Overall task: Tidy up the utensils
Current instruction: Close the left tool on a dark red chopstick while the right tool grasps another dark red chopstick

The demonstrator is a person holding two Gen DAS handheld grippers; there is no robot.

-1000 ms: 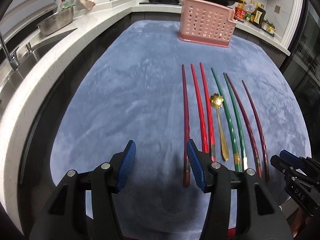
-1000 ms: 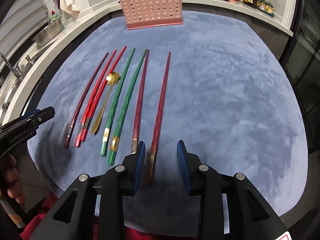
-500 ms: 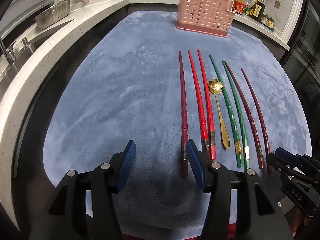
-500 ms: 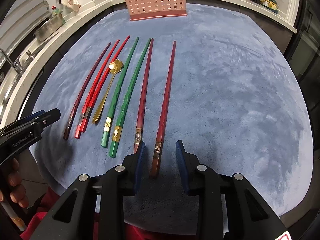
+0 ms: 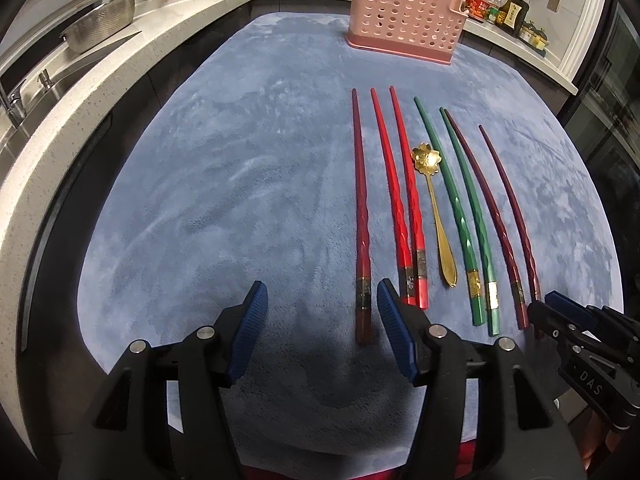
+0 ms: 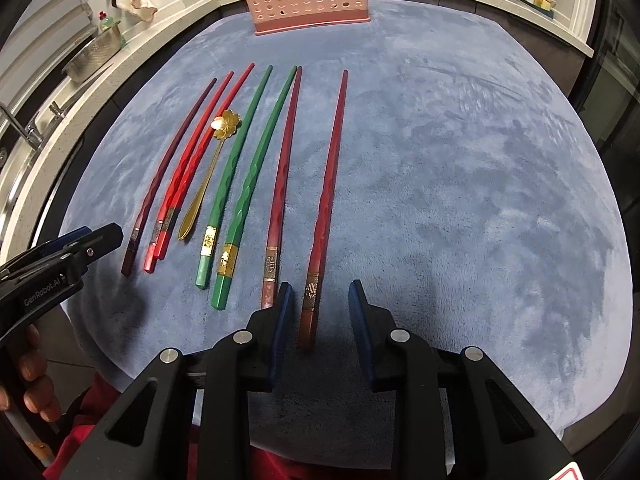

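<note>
Seven chopsticks and a gold spoon [image 5: 434, 204] lie side by side on the blue mat [image 5: 224, 184], long axes running toward the pink basket [image 5: 404, 20], tapered tips pointing at it. The left claw [image 5: 320, 312] stands apart around the leftmost dark-red chopstick [image 5: 362, 240] without touching. The right claw [image 6: 320, 310], just closing, brackets the rightmost chopstick [image 6: 328, 184], pads clear.

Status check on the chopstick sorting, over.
Left gripper open, astride leftmost dark red chopstick. Right gripper open, closing around rightmost one. Pink basket empty-looking, path clear.
</note>
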